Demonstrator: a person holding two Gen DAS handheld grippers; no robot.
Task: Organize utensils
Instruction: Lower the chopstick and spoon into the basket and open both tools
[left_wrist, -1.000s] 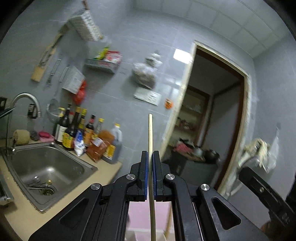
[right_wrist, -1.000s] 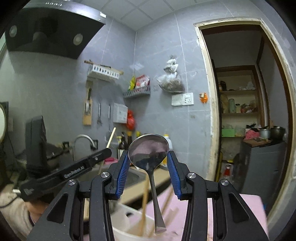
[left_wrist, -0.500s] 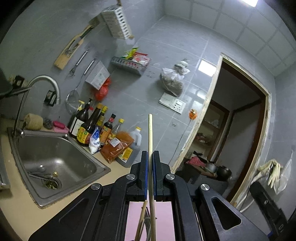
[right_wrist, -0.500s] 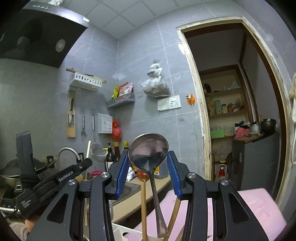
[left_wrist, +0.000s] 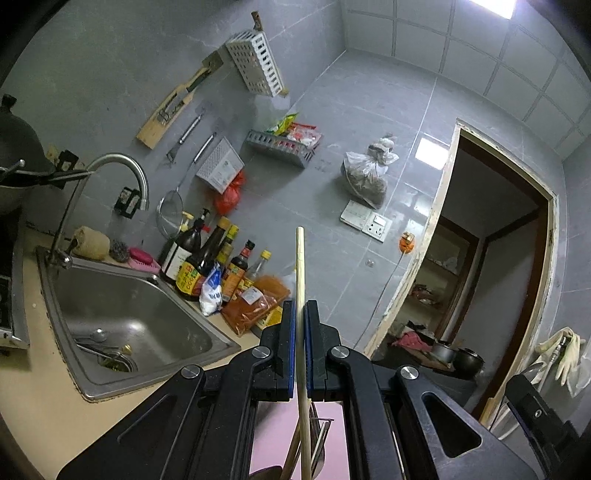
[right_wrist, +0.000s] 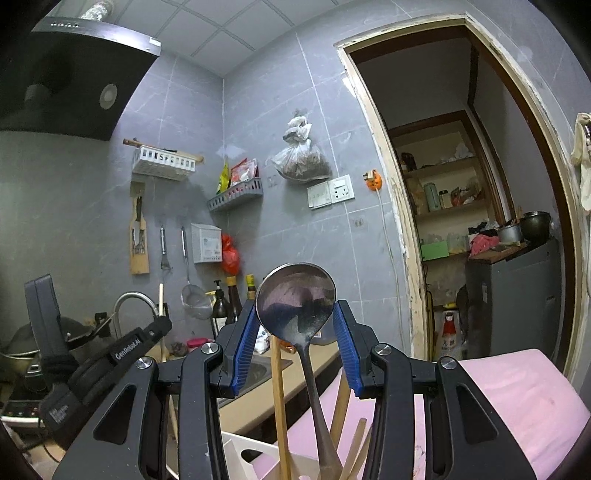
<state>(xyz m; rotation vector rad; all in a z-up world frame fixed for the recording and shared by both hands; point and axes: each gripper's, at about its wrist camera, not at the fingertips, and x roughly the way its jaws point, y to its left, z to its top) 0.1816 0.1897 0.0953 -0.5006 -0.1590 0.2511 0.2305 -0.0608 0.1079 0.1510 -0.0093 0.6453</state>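
Holding two utensils upright over a holder at bottom centre of both views. Left gripper (left_wrist: 301, 325): jaws all but closed, pinching a single wooden chopstick (left_wrist: 300, 266) that stands vertical, tip up at mid-frame. Right gripper (right_wrist: 295, 332): jaws partly open, blue pads pressing either side of the bowl of a metal spoon (right_wrist: 295, 299), handle hanging down into a white utensil holder (right_wrist: 243, 454) at the lower edge.

Risks, as judged:
- Spoon is gripped across its curved bowl; smooth metal on a rounded edge could pivot or slip if the hand tilts.
- Chopstick is thin and held at one point only; it may rotate in the pads and miss the compartment.
- Holder already contains other wooden chopsticks (right_wrist: 279, 398) beside the spoon handle; incoming pieces could jam against them.
- Which compartment each piece is over: cannot tell, lower frame is blocked by the gripper bodies.

Surroundings: steel sink (left_wrist: 125, 321) at left on the bench (left_wrist: 40, 398), sauce bottles (left_wrist: 207, 258) behind it, pink pad (right_wrist: 517, 398) under the holder. The two grippers sit close together; collision possible.
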